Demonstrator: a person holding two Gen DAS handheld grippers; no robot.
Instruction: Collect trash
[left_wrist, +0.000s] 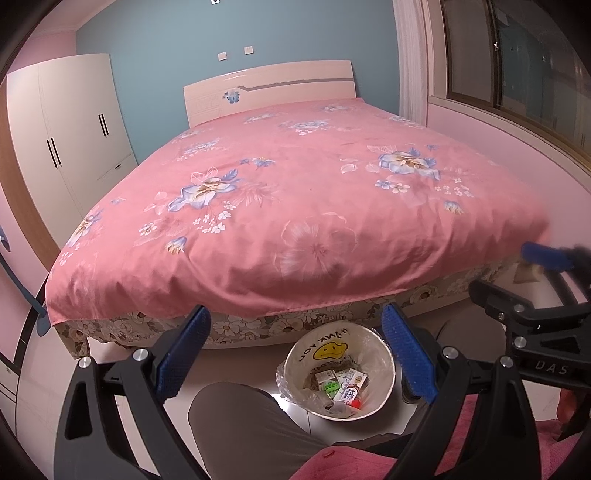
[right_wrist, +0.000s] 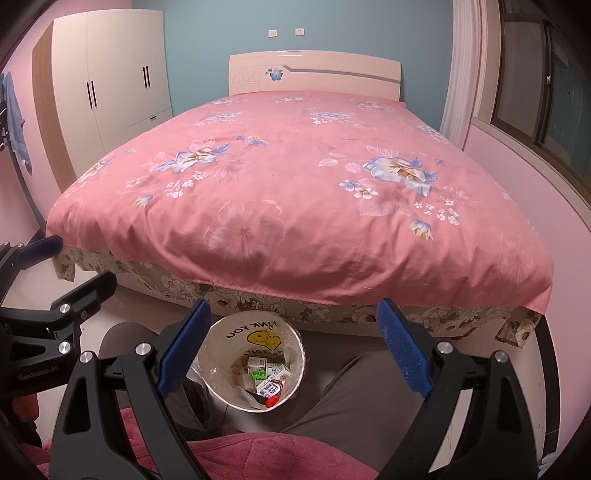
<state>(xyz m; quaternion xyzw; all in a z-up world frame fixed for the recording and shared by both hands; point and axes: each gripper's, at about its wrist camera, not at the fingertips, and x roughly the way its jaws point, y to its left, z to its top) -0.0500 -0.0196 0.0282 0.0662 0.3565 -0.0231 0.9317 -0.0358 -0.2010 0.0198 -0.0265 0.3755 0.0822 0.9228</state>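
We hold two claws above the floor at the foot of one bed (left_wrist: 295, 192). Our left claw (left_wrist: 295, 354) stands wide open with nothing between its blue pads (left_wrist: 184, 350), and our right claw (right_wrist: 291, 350) is spread just as wide and grips nothing either. Each claw shows at the edge of the other's view.

One round bin (left_wrist: 384, 373) sits on the floor just in front of the bed, between our two knees in grey trousers (left_wrist: 236, 424). It carries one yellow smiley face (right_wrist: 263, 339) on its inner wall and is lined with a clear bag. The trash (right_wrist: 267, 376) lies inside at the bottom: several small cartons, one green piece and one small red piece; we cannot count the cartons exactly.

The pink flowered cover (right_wrist: 295, 206) on the bed is bare of litter. One white wardrobe (right_wrist: 110, 81) with four black handles stands to the left, and one window (left_wrist: 517, 66) is on the right.
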